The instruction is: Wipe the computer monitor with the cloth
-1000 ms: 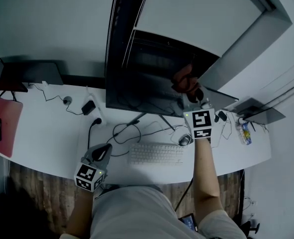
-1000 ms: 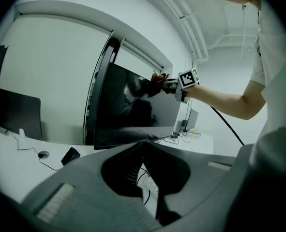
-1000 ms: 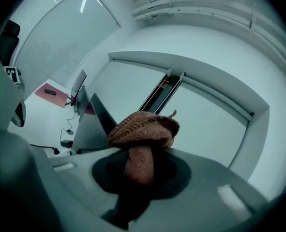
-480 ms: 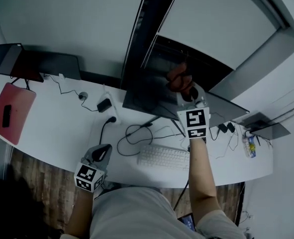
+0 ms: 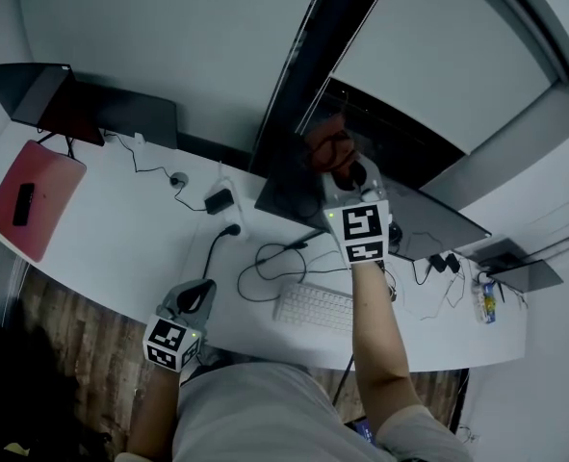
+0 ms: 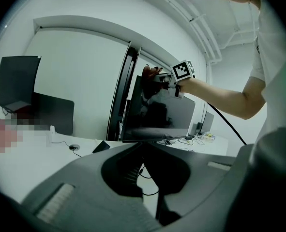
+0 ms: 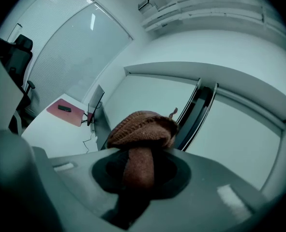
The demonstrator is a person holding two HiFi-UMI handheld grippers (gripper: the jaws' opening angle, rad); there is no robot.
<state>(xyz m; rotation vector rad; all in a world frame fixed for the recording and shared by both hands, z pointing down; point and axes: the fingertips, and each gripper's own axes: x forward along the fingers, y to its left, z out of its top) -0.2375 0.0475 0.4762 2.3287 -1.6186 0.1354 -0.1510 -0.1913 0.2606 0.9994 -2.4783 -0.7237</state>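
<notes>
The dark computer monitor stands on the white desk and also shows in the left gripper view, as the monitor. My right gripper is raised against its upper left part, shut on a bunched brown knitted cloth. In the right gripper view the cloth bulges out past the jaws. From the left gripper view the cloth presses at the screen's top edge. My left gripper rests low near the desk's front edge, jaws together, holding nothing.
A white keyboard lies under the right arm, with loose cables and a power adapter around it. A red pad with a dark device lies far left, by a second monitor. Small bottles stand far right.
My right gripper has carried the cloth leftward and upward across the screen. The head camera has shifted, so the desk appears further right. The left gripper has stayed put.
</notes>
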